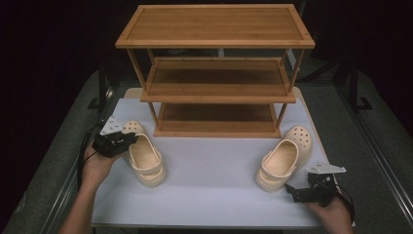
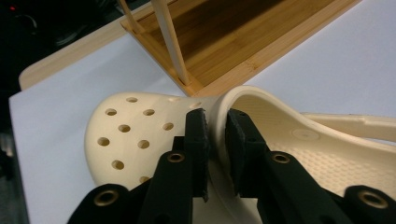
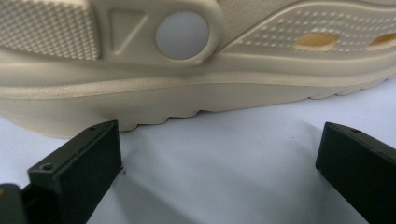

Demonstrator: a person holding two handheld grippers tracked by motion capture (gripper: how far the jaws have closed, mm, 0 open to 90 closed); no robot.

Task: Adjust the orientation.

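Two cream clogs lie on the white table top in front of a wooden rack. In the high view the left clog (image 1: 146, 158) has its holed toe toward the rack. My left gripper (image 1: 127, 141) is shut on it. The left gripper view has the black pads of my left gripper (image 2: 215, 121) pinching the rim of the clog's (image 2: 135, 130) upper, where the toe cap meets the foot opening. The right clog (image 1: 285, 158) lies at the right. Behind its heel stands my right gripper (image 1: 292, 190), open. From the right gripper view, the clog's side (image 3: 187, 93) is just beyond the spread jaws of that gripper (image 3: 219, 133), apart from them.
A three-shelf bamboo rack (image 1: 216, 92) stands at the back of the white table top (image 1: 209, 185), its shelves bare; its bottom shelf and a post (image 2: 173, 42) are close behind the left clog. Dark floor surrounds the table.
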